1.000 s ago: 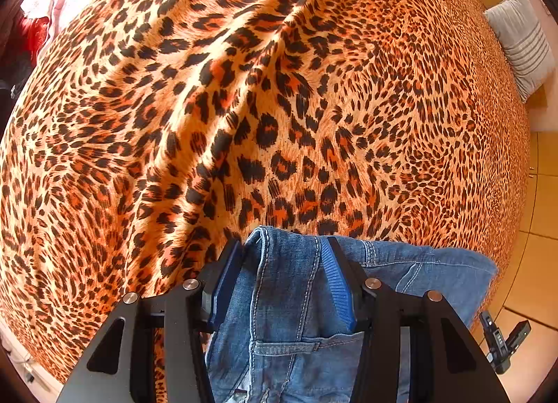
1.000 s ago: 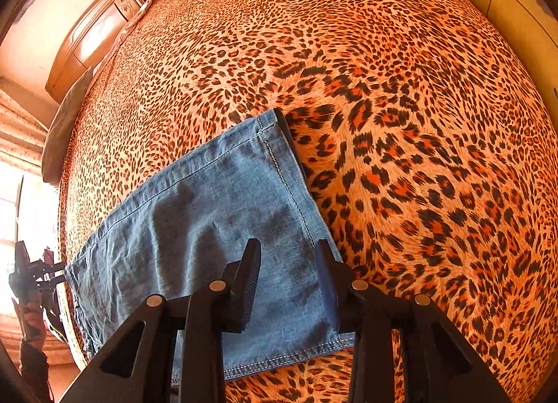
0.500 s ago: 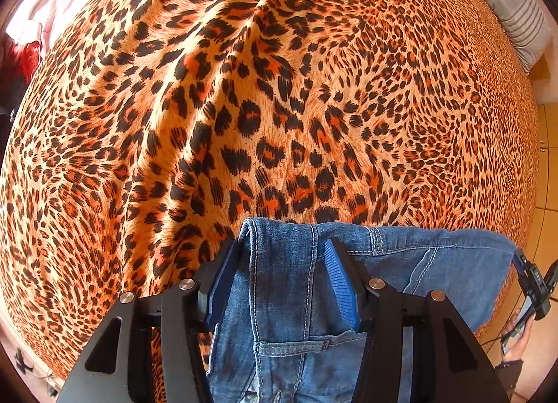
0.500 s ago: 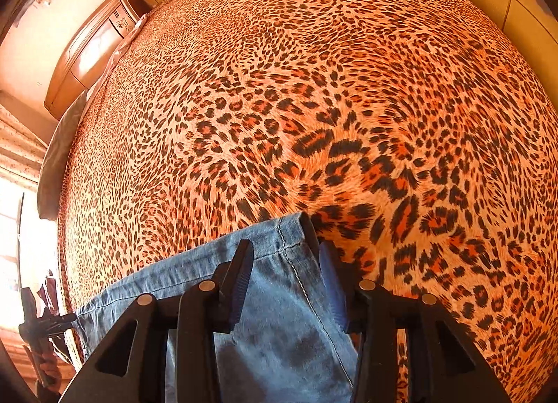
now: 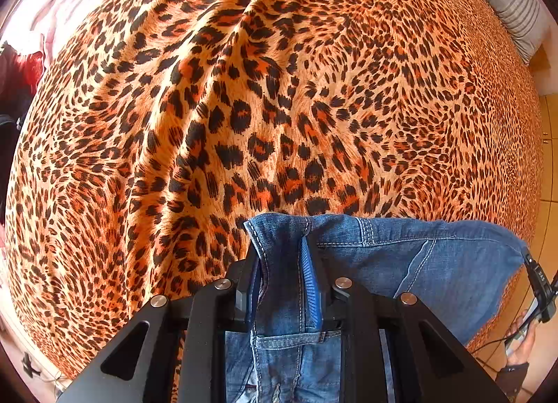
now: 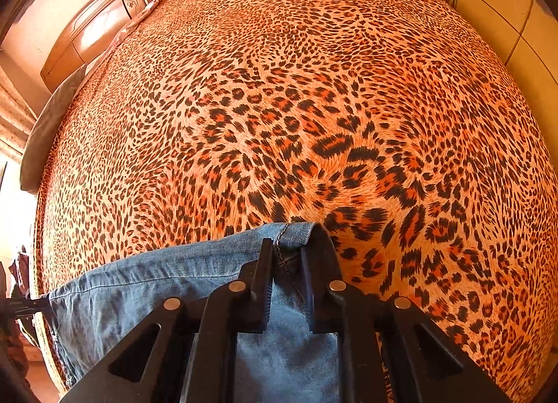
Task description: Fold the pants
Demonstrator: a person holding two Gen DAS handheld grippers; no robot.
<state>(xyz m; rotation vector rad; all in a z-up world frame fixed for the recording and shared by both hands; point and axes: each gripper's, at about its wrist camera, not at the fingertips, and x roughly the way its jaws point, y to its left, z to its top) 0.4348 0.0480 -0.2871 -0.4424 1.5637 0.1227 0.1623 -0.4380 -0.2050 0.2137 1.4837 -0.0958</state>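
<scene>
Both sets of fingers have just closed: left fingers (image 5: pixel 284 274) pinching my jeans (image 5: pixel 418 263) at the waistband, right fingers (image 6: pixel 286 263) pinching the hem, on the bed (image 5: pixel 244 106). Shallow bites could slip when lifted, spoiling my fold.

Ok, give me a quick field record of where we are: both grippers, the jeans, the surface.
left gripper: jaws have just been closing; pinched on a bunched corner of the jeans, near the waistband stitching
right gripper: jaws have just been closing; pinched on a hemmed corner of the denim
jeans: blue denim, lying at the near edge of the bed, raised into a small ridge at each grip
surface: leopard-print bedspread, rumpled in the left wrist view
background: striped pillow at the far end
</scene>
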